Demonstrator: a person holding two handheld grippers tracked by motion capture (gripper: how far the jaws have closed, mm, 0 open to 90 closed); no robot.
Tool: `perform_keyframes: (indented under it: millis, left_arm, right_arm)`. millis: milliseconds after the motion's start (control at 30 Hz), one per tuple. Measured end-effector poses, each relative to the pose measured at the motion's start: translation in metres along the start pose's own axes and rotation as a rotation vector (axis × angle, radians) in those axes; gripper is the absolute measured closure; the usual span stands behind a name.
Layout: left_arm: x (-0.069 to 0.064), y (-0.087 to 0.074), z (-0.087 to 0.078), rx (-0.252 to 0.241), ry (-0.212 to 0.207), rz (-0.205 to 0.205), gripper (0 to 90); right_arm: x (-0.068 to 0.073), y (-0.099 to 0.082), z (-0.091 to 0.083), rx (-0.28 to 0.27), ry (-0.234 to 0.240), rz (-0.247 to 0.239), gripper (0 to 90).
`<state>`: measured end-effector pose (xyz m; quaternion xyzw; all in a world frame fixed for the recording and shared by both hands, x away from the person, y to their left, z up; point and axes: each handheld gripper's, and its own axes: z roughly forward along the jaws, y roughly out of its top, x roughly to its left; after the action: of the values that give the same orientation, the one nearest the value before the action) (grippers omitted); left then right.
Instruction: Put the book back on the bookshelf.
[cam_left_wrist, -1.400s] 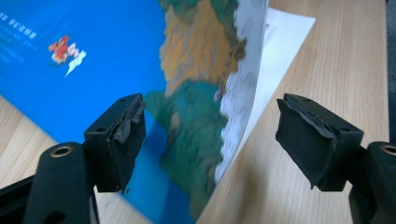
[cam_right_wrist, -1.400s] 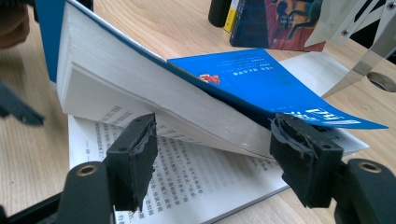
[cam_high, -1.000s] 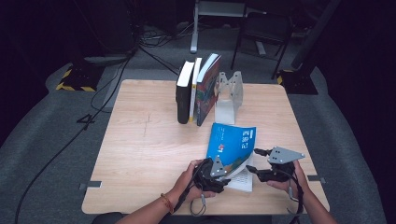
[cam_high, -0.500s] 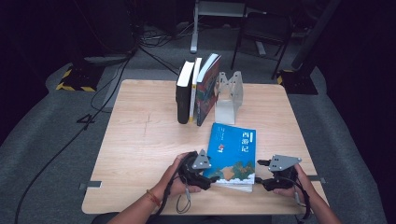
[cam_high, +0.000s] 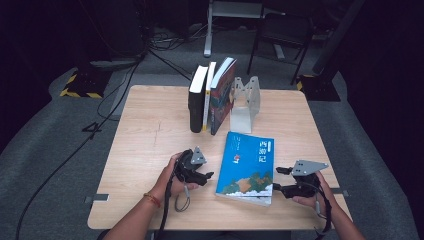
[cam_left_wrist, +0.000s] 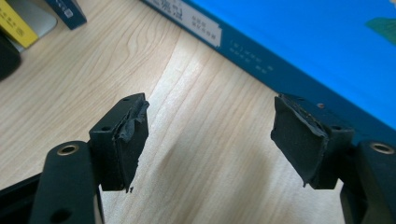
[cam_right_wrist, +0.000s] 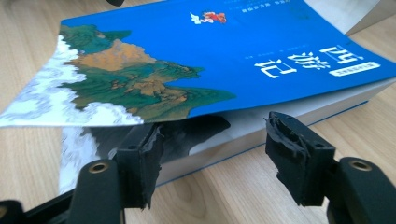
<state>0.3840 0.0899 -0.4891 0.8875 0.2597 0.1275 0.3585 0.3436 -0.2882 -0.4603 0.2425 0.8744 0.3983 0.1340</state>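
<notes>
I hold my left tongs apart over bare tabletop, their jaws just opened with nothing between them, the blue book lying flat beside them. My right tongs, narrowing slightly but clamping nothing, sit at its page edge under the lifted cover, probably to open it; open wood lies around.
</notes>
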Motion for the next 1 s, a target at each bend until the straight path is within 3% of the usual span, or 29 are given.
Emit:
perform_keyframes:
  millis: [67, 133, 267, 367, 500, 667, 867, 1000]
  left_arm:
    - [-0.001, 0.0, 0.005, 0.013, -0.016, 0.002, 26.8]
    - [-0.005, 0.001, 0.009, 0.026, -0.03, 0.019, 26.4]
    - [-0.009, 0.001, 0.014, 0.032, -0.057, 0.013, 26.0]
    - [-0.011, 0.002, 0.014, 0.031, -0.056, 0.019, 27.2]
    - [-0.011, 0.0, 0.015, 0.024, -0.068, -0.016, 28.2]
    - [-0.019, 0.002, 0.016, 0.016, -0.082, -0.01, 33.2]
    - [-0.032, 0.006, 0.021, 0.009, -0.109, 0.021, 33.1]
    - [-0.033, 0.006, 0.022, 0.003, -0.112, 0.022, 32.3]
  right_arm:
    - [0.0, 0.001, 0.005, 0.011, -0.003, 0.018, 35.8]
    - [-0.001, 0.005, 0.001, 0.03, -0.033, -0.012, 35.6]
    - [-0.013, 0.0, -0.017, -0.014, -0.049, 0.077, 35.9]
    - [-0.016, -0.002, -0.022, -0.019, -0.07, 0.08, 35.8]
    - [-0.017, 0.003, -0.024, -0.056, -0.054, 0.11, 34.4]
    - [-0.01, 0.008, -0.007, -0.007, -0.024, 0.101, 31.9]
    - [-0.013, 0.002, 0.012, 0.1, -0.008, 0.141, 26.5]
    - [-0.023, -0.002, 0.016, 0.107, 0.018, 0.201, 22.3]
